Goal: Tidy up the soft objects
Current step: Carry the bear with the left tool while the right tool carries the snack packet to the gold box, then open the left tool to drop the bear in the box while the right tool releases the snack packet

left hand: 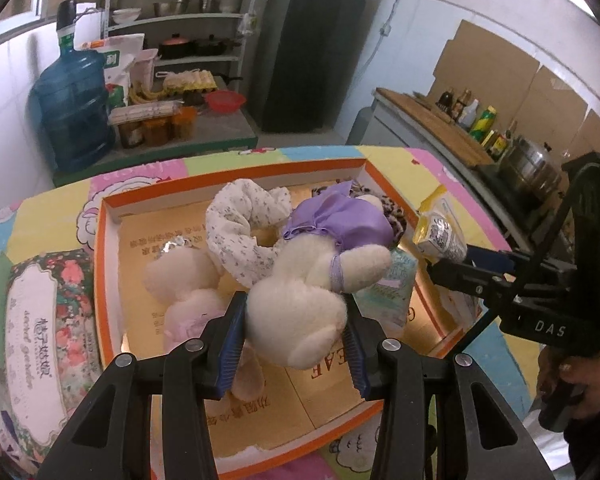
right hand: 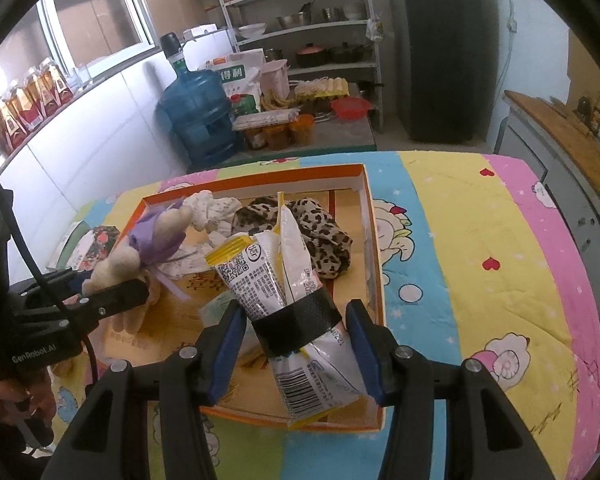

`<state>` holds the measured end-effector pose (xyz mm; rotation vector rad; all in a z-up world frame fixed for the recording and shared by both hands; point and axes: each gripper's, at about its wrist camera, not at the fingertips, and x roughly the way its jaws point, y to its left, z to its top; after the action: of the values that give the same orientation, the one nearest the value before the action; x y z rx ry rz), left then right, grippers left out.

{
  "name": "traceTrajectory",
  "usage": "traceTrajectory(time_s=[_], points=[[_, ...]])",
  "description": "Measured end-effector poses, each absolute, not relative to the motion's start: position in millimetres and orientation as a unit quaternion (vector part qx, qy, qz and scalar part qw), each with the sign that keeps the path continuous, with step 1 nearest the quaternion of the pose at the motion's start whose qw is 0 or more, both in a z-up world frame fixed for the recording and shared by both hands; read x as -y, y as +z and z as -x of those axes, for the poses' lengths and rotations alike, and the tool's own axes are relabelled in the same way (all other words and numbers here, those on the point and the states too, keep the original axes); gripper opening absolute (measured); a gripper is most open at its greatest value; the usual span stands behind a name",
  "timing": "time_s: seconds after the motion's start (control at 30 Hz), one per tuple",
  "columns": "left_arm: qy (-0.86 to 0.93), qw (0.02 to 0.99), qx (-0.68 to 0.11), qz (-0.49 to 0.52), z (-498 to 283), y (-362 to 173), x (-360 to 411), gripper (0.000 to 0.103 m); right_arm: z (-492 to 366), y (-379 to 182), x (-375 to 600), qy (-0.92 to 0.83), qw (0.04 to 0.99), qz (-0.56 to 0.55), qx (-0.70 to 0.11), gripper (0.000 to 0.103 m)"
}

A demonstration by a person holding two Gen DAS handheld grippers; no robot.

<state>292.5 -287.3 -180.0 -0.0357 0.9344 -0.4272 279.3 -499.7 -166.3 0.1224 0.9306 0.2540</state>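
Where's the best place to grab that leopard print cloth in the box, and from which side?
Judging by its pose, take the leopard cloth at its raised crumpled hump, coming straight down from above. It lies bunched near the far right of the box, whose wall blocks a side approach, and the snack packets held by the right gripper cover its near edge.

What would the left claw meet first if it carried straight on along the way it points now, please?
Probably the floral fabric roll inside the orange box, just beyond the plush toy the left claw holds; depth is hard to judge through the fisheye.

Cream plush toy (left hand: pixel 300 300) in purple dress, above orange box (left hand: pixel 104 280).
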Motion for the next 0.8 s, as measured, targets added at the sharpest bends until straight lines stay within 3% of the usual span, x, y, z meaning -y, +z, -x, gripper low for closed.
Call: traceTrajectory(time_s=[0.53,0.8], points=[[-0.213,0.845,-0.489,0.034,-305,-204,296,0.048,-293,-178,500,0.124,0.883,-0.046,-0.451,0.052],[-0.229,0.853,-0.469,0.029,-296,-195,297,0.067,-289,-173,502,0.125,0.884,-0.066,-0.445,0.052]])
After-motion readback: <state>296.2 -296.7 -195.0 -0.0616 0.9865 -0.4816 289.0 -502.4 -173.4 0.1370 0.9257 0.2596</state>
